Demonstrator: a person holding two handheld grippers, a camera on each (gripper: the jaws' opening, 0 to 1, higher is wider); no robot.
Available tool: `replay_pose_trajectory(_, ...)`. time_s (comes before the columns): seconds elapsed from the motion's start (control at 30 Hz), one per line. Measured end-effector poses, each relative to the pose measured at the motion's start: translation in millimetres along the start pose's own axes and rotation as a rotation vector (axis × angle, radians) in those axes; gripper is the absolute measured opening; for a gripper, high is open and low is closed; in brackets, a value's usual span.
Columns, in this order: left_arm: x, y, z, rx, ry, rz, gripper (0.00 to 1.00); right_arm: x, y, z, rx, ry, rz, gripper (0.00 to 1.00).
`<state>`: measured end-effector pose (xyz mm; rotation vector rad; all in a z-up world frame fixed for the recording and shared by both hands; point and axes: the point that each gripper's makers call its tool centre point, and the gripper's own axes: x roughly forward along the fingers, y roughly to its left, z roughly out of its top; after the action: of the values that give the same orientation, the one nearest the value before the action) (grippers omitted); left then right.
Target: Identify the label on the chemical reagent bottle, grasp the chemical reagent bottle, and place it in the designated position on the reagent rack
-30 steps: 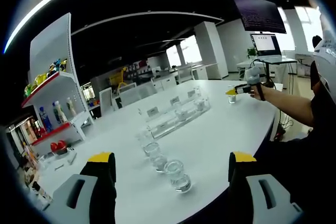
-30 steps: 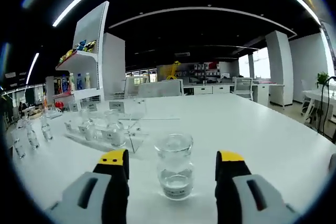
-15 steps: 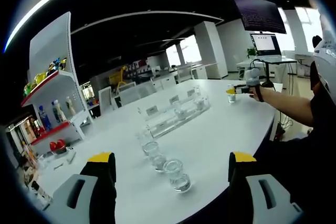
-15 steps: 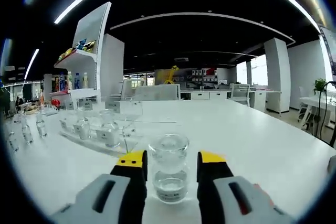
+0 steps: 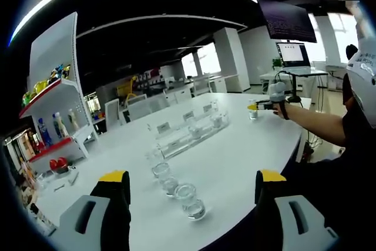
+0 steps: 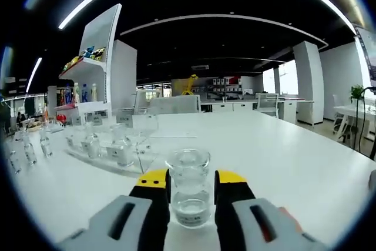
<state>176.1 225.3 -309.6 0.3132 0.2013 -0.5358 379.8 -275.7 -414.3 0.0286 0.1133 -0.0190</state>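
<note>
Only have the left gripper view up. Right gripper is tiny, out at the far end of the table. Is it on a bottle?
Observer: Yes. In the right gripper view, the right gripper has both jaws against the sides of a small clear bottle that stands upright.
Operator: Label readable?
Observer: No. A white label sits low on the bottle, but its text is too blurred to read.
Operator: Where's the rack from there?
Observer: The rack lies to the left and beyond the bottle in that view, with other small bottles standing in it.
</note>
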Motion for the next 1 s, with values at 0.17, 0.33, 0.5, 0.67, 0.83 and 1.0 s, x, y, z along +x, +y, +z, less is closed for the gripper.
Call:
replay_pose_trajectory(0.17, 1, -2.3, -1.2, 0.001, 0.006, -0.003, 0.87, 3, -7, 0.3, -0.006, -0.005, -0.009, 0.25)
replay_pose_trajectory(0.33, 2, -1.7, -5.4, -0.009, 0.015, 0.001, 0.87, 1, -7, -0.1, -0.005, -0.019, 0.006, 0.24)
replay_pose_trajectory(0.5, 15, 6.1, -17.4, -0.023, 0.044, 0.025, 0.87, -2, -11, 2.8, 0.007, -0.039, -0.012, 0.21)
replay_pose_trajectory(0.67, 25, -1.2, -13.1, -0.013, 0.042, 0.0, 0.87, -8, -13, 3.2, -0.01, -0.049, -0.038, 0.21)
replay_pose_trajectory(0.83, 27, -7.3, -8.3, 0.005, 0.036, -0.017, 0.87, -14, -10, 2.5, -0.05, -0.044, -0.05, 0.2)
replay_pose_trajectory(1.0, 25, -5.2, -11.9, 0.012, 0.049, -0.011, 0.87, -11, -11, 3.7, -0.054, -0.033, -0.051, 0.19)
